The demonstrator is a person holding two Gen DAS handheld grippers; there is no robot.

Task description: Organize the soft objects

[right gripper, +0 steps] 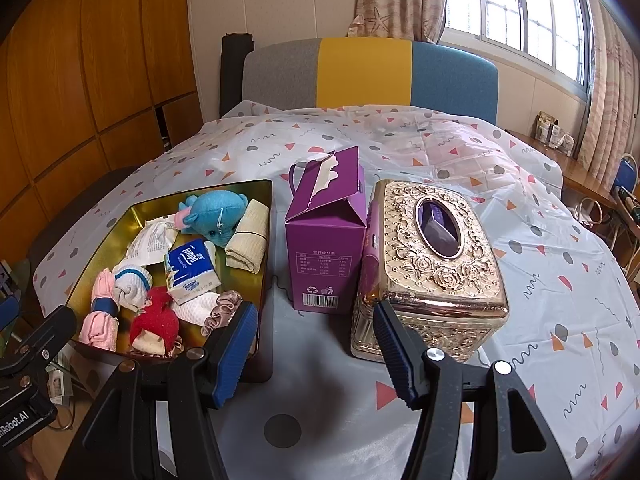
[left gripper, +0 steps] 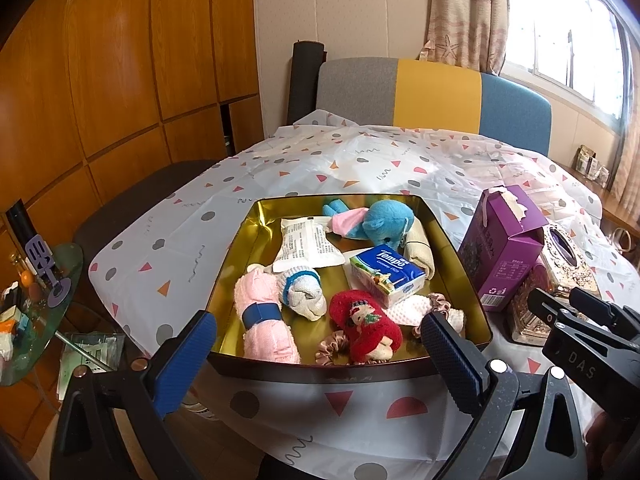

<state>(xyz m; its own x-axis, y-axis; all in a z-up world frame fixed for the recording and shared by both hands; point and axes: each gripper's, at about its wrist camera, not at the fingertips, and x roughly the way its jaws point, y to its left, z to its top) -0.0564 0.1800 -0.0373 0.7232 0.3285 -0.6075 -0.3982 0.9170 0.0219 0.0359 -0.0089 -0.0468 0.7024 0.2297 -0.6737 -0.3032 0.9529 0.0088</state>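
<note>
One tin [left gripper: 240, 264], two boxes [right gripper: 328, 248]

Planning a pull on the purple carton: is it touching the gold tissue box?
Touching. The right wrist view shows the purple carton with its right side against the gold tissue box, no tablecloth visible between them.

"Tempo" on the blue tissue pack [left gripper: 387, 276]; "DAS" on the right gripper's black body [left gripper: 580, 360]; "nRobot.AI" on the left gripper's body [right gripper: 20, 420]
</note>
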